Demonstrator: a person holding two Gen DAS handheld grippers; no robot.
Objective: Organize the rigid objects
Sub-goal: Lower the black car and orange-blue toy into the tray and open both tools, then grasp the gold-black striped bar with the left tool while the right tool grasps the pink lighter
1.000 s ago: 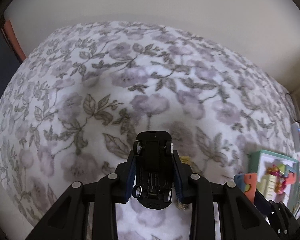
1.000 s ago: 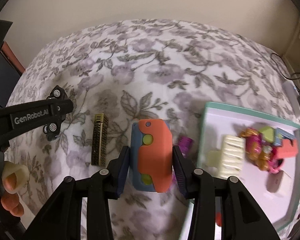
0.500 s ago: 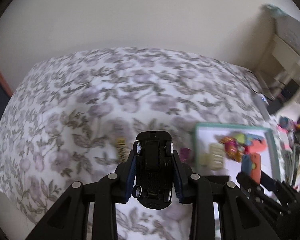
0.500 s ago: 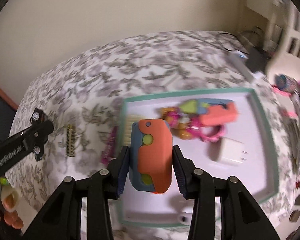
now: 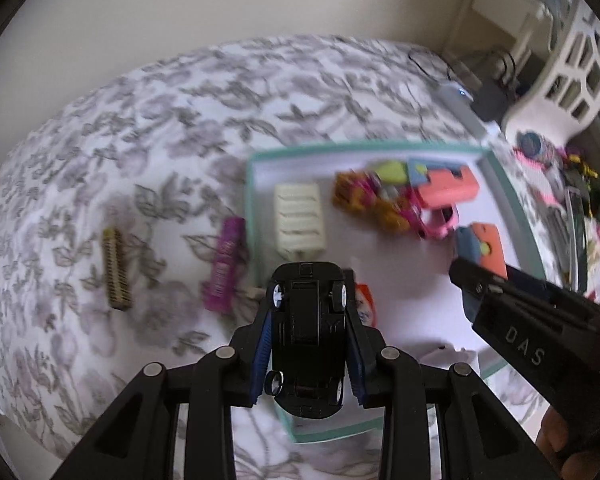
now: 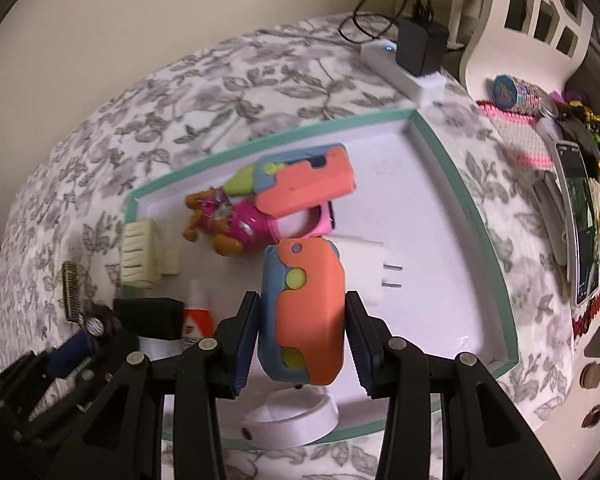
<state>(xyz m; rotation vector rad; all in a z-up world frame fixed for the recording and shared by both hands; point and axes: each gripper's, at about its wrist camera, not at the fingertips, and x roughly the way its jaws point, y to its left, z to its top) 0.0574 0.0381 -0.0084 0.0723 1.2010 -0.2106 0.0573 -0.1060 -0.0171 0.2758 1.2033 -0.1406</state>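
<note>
Your right gripper (image 6: 302,320) held the orange-blue toy (image 6: 302,316) in its jaws above the tray (image 6: 476,216).

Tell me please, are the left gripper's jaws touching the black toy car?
Touching. The left wrist view shows the left gripper with both blue-padded jaws pressed against the sides of the upturned black toy car, no gap.

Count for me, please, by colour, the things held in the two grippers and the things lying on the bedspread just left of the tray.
Black: 1, toy car in the left gripper
Orange and blue: 1, toy in the right gripper
Gold: 1, comb-like piece
Magenta: 1, clip
Total: 4
</note>
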